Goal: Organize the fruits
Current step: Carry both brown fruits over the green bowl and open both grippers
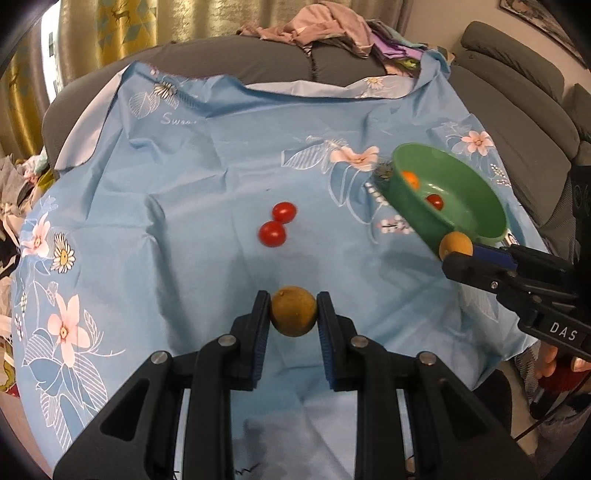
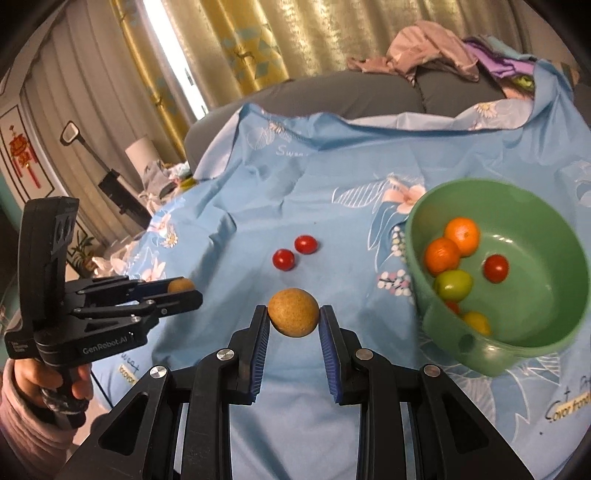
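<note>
My left gripper is shut on a brown round fruit, held above the blue floral cloth; it also shows in the right wrist view at the left. My right gripper is shut on a second brown round fruit, just left of the green bowl; in the left wrist view this gripper sits at the near rim of the bowl. Two cherry tomatoes lie side by side mid-cloth. The bowl holds two oranges, a cherry tomato, a green fruit and a yellow one.
The cloth covers a grey sofa with a pile of clothes on its backrest. Curtains hang behind. More clutter lies left of the cloth edge. The cloth's front edge drops off close to me.
</note>
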### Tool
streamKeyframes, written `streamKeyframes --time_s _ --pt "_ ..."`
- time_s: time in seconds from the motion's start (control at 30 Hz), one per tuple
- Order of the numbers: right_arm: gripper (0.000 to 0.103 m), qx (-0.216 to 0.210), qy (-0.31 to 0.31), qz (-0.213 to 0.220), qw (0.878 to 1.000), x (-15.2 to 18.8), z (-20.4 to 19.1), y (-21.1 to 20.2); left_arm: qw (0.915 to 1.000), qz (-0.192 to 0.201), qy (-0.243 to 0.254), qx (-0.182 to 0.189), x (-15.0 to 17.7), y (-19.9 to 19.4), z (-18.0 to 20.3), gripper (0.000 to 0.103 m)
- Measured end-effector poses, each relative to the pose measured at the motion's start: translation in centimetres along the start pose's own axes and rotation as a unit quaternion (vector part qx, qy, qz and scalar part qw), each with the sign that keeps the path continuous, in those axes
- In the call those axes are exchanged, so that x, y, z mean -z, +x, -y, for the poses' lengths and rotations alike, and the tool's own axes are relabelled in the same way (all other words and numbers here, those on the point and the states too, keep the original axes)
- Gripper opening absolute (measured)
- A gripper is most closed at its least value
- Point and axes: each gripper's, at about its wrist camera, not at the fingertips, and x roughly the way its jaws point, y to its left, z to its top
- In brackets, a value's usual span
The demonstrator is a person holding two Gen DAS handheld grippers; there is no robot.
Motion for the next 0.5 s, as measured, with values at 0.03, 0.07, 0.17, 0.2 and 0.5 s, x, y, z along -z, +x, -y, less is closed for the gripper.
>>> streamKeyframes --time_s 0.03,0.07,0.17,0.2,0.5 --pt "0.029 0.002 0.000 0.004 1.000 0.0 0.1 -0.3 1.0000 0.002 0.003 0.001 -0.1 -0.2 0.3 0.025" --pt "0.029 0.004 0.001 0.008 1.000 -0.1 0.2 -0.7 1.0000 0.004 0.006 0.001 -0.2 -0.4 0.6 0.025" --pt "0.029 0.008 0.006 0.020 1.000 -0.1 0.6 -1.7 0.9998 0.011 0.014 0.005 -0.6 -0.9 1.5 0.025" --pt "0.029 0.011 0.005 0.024 1.000 -0.2 0.8 -2.1 0.9998 0.013 0.016 0.006 -0.8 -1.0 1.8 0.025" --pt "0.029 0.026 0.015 0.045 0.999 -0.3 2.2 -3.8 0.9984 0.029 0.044 0.019 -2.5 -1.5 4.3 0.025"
